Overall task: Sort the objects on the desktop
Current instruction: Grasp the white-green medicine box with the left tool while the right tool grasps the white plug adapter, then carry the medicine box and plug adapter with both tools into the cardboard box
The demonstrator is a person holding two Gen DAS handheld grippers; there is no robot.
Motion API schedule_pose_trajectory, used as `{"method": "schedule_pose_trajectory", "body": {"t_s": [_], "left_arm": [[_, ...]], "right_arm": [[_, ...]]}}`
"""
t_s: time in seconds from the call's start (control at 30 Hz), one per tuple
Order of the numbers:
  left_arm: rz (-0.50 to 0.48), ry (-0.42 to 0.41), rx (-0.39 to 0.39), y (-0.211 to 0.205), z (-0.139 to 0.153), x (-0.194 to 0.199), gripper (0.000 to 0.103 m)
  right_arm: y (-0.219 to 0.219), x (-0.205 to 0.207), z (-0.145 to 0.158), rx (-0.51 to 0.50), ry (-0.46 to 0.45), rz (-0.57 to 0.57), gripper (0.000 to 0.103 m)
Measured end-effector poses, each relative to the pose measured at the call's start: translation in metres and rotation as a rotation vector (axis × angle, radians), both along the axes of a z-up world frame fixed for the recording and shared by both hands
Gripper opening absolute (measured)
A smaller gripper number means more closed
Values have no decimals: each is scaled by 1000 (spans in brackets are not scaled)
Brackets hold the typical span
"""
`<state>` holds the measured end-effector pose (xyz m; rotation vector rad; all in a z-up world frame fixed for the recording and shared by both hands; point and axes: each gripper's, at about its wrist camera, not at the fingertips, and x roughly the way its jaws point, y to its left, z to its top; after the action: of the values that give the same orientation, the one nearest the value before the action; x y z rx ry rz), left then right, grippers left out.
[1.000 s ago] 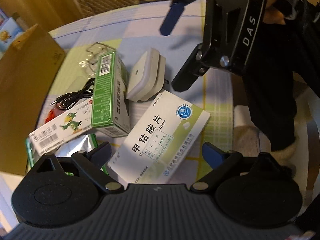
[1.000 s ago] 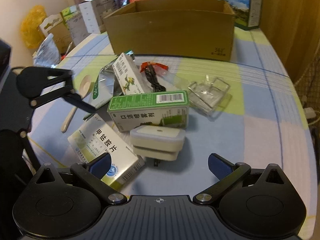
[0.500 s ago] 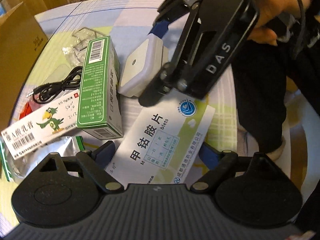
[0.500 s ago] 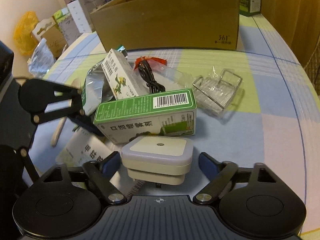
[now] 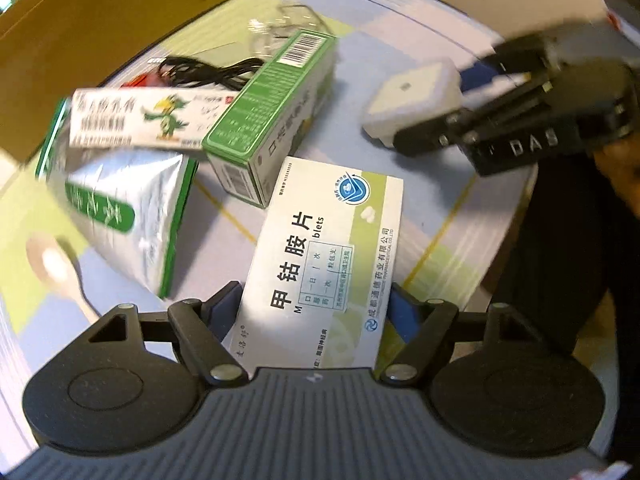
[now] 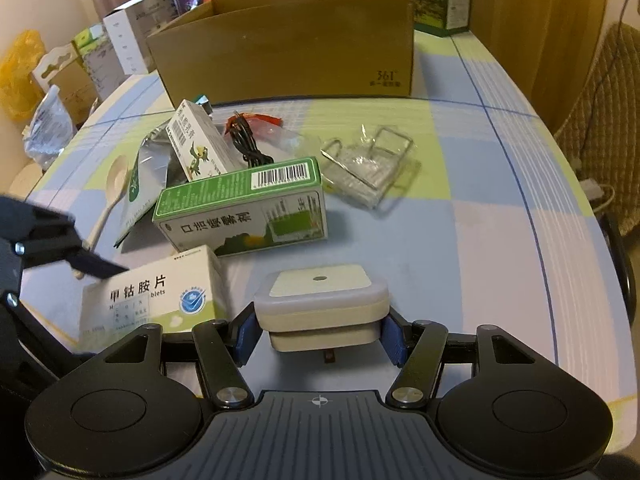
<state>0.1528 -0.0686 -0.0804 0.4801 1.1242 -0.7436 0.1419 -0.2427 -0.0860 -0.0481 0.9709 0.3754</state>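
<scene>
— What is held by each tool on the checked table (image 6: pixel 460 240)?

— The white plug (image 6: pixel 322 304) is clamped between the blue pads of the right gripper (image 6: pixel 320 338), its broad face turned up and its prong seen below. The white tablet box (image 5: pixel 320 264) is framed by the left gripper (image 5: pixel 316 312), whose pads are pressed against its two long sides near the near end; a firm grip is judged likely, though lift cannot be confirmed.

— Where is the carton (image 6: pixel 288 40) placed relative to them?

— It is set straight ahead of the right gripper, at the far side of the table, beyond the green box (image 6: pixel 244 210), the cable (image 6: pixel 248 146) and the clear tray (image 6: pixel 370 164). In the left wrist view, only its brown wall (image 5: pixel 92 32) is seen, up and to the left.

— And the axis of the tablet box?

— It is laid lengthwise along the left fingers, pointing away. The plug is judged to be the likelier first drop, since the path ahead is direct; the heap must be cleared from above.
</scene>
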Motion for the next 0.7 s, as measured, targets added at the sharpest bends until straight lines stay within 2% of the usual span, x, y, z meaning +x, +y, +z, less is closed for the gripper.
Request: {"method": "schedule_pose_trajectory", "body": {"t_s": [0.1, 0.27, 0.47, 0.7], "left_arm": [[47, -32, -23, 0, -2, -6, 73], [64, -91, -45, -4, -1, -13, 73], [121, -72, -86, -7, 0, -11, 72], [198, -54, -104, -12, -1, -13, 70]], "right_arm": [[3, 0, 1, -13, -20, 2, 65], [6, 5, -5, -28, -26, 8, 67], [8, 3, -6, -39, -36, 18, 62], [1, -7, 6, -22, -54, -59, 62]]}}
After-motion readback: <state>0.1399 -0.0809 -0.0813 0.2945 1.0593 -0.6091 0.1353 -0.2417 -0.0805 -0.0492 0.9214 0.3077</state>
